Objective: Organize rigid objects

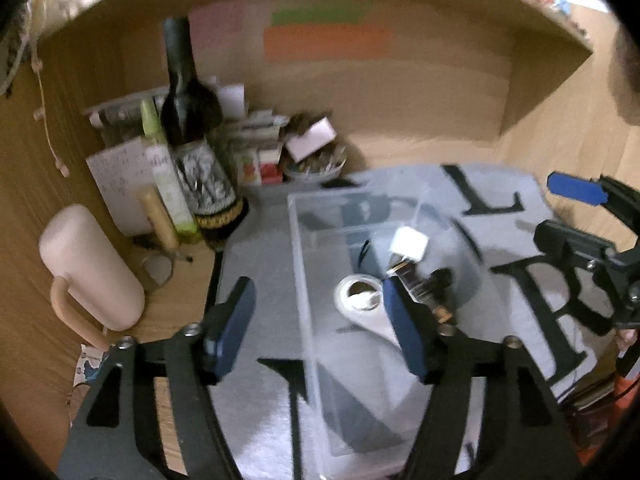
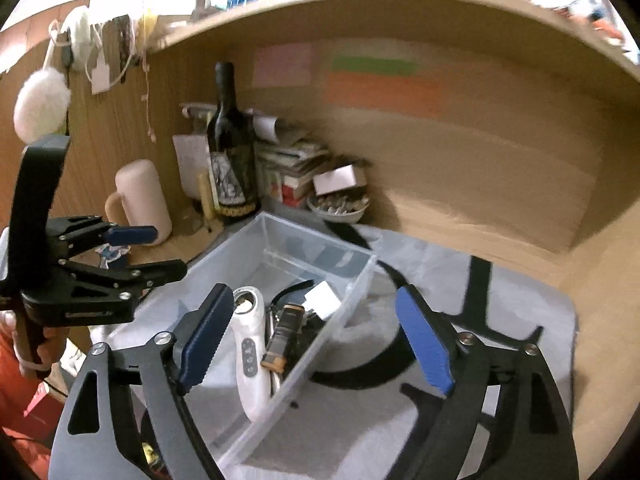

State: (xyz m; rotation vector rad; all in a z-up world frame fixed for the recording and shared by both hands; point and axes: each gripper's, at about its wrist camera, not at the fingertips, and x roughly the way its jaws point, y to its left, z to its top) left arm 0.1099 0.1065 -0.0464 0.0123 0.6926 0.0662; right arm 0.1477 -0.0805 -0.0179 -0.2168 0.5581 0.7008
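Observation:
A clear plastic box [image 1: 298,240] [image 2: 356,292] stands on a grey mat with big black letters [image 1: 520,248] [image 2: 516,320]. In it lie a white handheld device [image 1: 360,300] [image 2: 250,348], a white cube plug [image 1: 408,244] [image 2: 322,300] and a black and gold item [image 1: 424,288] [image 2: 282,340]. My left gripper [image 1: 320,332] [image 2: 160,252] hovers over the box's near left side, open, nothing between its pads. My right gripper [image 2: 316,340] [image 1: 560,214] hangs above the box's right wall, open and holding nothing.
A dark wine bottle [image 1: 188,120] [image 2: 230,152], a pink mug [image 1: 88,268] [image 2: 140,200], stacked papers and a small bowl [image 1: 316,168] [image 2: 340,206] crowd the back left corner of the wooden alcove. A shelf board runs overhead.

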